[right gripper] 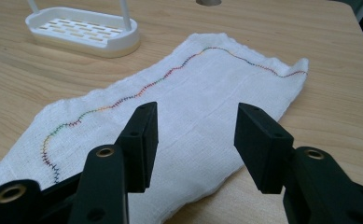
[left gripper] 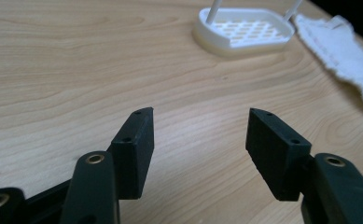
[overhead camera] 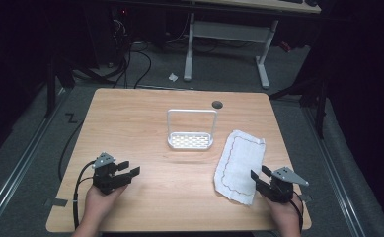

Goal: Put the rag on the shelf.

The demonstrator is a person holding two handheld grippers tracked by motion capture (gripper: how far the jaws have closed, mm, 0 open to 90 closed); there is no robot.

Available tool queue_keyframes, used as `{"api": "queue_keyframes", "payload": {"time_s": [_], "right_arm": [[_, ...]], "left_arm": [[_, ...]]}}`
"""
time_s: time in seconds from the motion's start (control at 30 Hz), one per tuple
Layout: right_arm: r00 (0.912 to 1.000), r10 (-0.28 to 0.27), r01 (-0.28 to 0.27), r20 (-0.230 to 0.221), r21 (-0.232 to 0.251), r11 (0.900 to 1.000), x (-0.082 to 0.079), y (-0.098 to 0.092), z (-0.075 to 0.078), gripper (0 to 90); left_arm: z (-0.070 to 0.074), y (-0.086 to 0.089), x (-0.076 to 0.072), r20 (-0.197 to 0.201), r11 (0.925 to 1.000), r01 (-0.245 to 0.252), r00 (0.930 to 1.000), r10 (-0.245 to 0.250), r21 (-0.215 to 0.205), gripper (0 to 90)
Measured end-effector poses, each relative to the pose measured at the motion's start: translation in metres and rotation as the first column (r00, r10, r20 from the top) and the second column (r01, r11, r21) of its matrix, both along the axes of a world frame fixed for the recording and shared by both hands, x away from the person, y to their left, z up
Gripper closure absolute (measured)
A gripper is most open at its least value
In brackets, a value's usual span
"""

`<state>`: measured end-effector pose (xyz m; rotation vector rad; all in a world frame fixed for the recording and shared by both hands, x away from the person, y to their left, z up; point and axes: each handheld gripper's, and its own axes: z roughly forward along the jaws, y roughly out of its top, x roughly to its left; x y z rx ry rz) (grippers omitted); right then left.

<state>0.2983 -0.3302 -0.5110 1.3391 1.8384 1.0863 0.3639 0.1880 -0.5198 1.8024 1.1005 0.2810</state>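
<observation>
A white cloth (overhead camera: 239,163) with a wavy coloured stitch line lies flat on the right side of the wooden table (overhead camera: 150,123). In the right gripper view the cloth (right gripper: 184,107) spreads under and beyond the jaws. My right gripper (overhead camera: 259,174) hovers open over the cloth's near right edge, nothing between its jaws (right gripper: 195,119). A white slotted rack (overhead camera: 191,140) with a tall wire handle stands mid-table. My left gripper (overhead camera: 129,168) is open above bare wood at the near left (left gripper: 200,123), well short of the rack (left gripper: 244,30).
A dark round hole (overhead camera: 217,104) sits near the table's far edge. Cables trail from both grippers off the near edge. Beyond the table stands a white desk frame (overhead camera: 226,34) on a dark floor.
</observation>
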Motion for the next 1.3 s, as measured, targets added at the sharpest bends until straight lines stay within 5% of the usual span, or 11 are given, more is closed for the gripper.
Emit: {"api": "queue_keyframes", "payload": {"time_s": [0.13,0.33,0.43,0.57,0.7,0.97,1.3], "right_arm": [[1.0,-0.005,0.005,-0.001,0.006,1.0,-0.001,-0.005,-0.003,50.7],[0.9999,0.003,-0.003,-0.014,0.007,1.0,0.003,-0.006,-0.005,54.3],[0.9993,0.016,-0.016,-0.034,-0.021,1.0,0.022,-0.003,-0.001,61.1],[0.9964,0.014,-0.019,-0.083,-0.057,0.998,0.057,-0.003,-0.006,90.0],[0.9775,-0.028,0.017,-0.209,-0.053,0.998,0.086,-0.01,-0.022,90.0],[0.9783,0.088,-0.104,-0.187,-0.075,0.992,0.067,0.007,-0.025,90.0],[0.9488,0.251,-0.27,-0.192,-0.085,0.959,0.039,0.054,-0.026,90.0]], "left_arm": [[-0.003,-0.005,0.0,0.006,0.9987,0.009,0.9999,-0.009,0.05,43.1],[-0.003,-0.015,-0.003,0.021,0.9986,0.027,0.9994,-0.028,0.047,43.7],[-0.007,-0.019,-0.002,-0.004,0.9963,0.058,0.9983,-0.057,0.063,46.0],[-0.007,-0.022,-0.004,-0.002,0.9949,0.068,0.9977,-0.068,0.074,54.9],[-0.004,-0.019,-0.008,0.009,0.9965,0.066,0.9977,-0.067,0.051,63.6],[-0.004,-0.022,-0.008,-0.013,0.9962,0.085,0.9963,-0.085,0.015,63.8],[-0.004,-0.051,-0.015,0.005,0.9845,0.166,0.986,-0.166,0.057,69.5]]}}
